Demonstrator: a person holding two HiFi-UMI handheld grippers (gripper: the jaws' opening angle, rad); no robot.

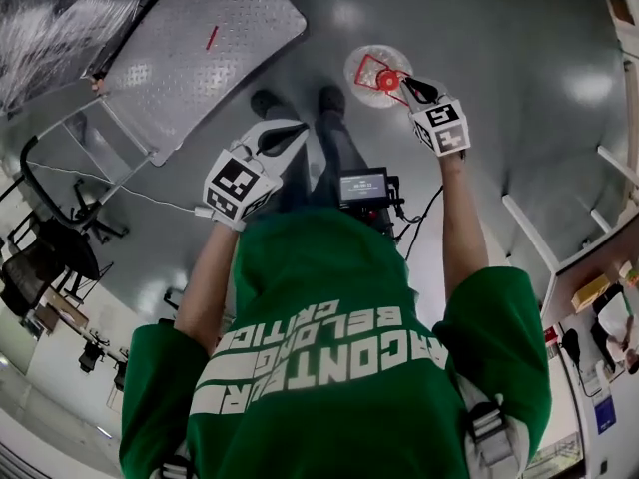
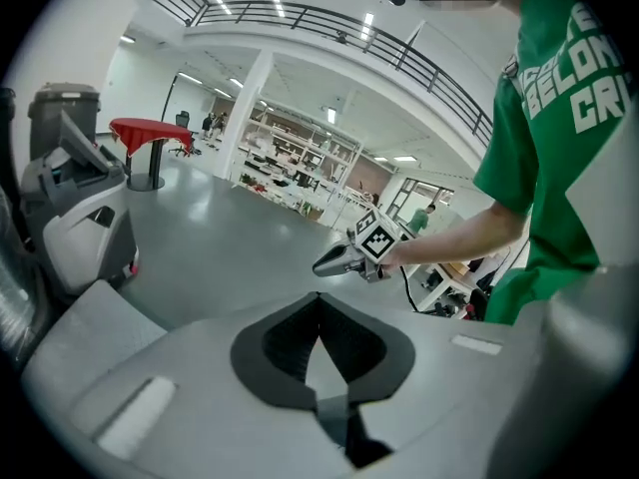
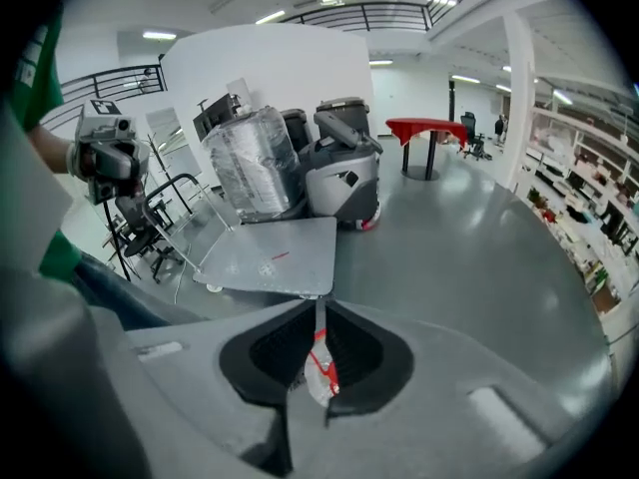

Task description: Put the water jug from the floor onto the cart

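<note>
Tongs of the left gripper (image 1: 298, 130) are seen pressed together at the tips, with nothing pinched. Right tongs (image 1: 411, 86) are parted by a thin slit only, also with nothing pinched. The water jug (image 1: 374, 68) shows small through that slit in the right gripper view.

The jug is stood upright on the grey floor (image 1: 479, 28). It is clear, with a red cap and a red handle, and is viewed from above. In the head view the right tongs are laid over its 3 o'clock edge and pointed at the cap. Contact cannot be told there.

Two dark shoes (image 1: 265, 101) are noted at 8 o'clock of the jug, close by, with the left tongs held over them.

The cart (image 1: 200, 38), a flat metal deck with a short red mark, is parked at 9 to 10 o'clock of the jug, well apart from it and bare. Beyond the cart, a plastic-wrapped load (image 3: 250, 163), a grey floor machine (image 3: 344, 168) and a red table (image 3: 429, 128) are seen in the right gripper view. Black chairs (image 1: 50, 247) are at 8 o'clock of the cart.
</note>
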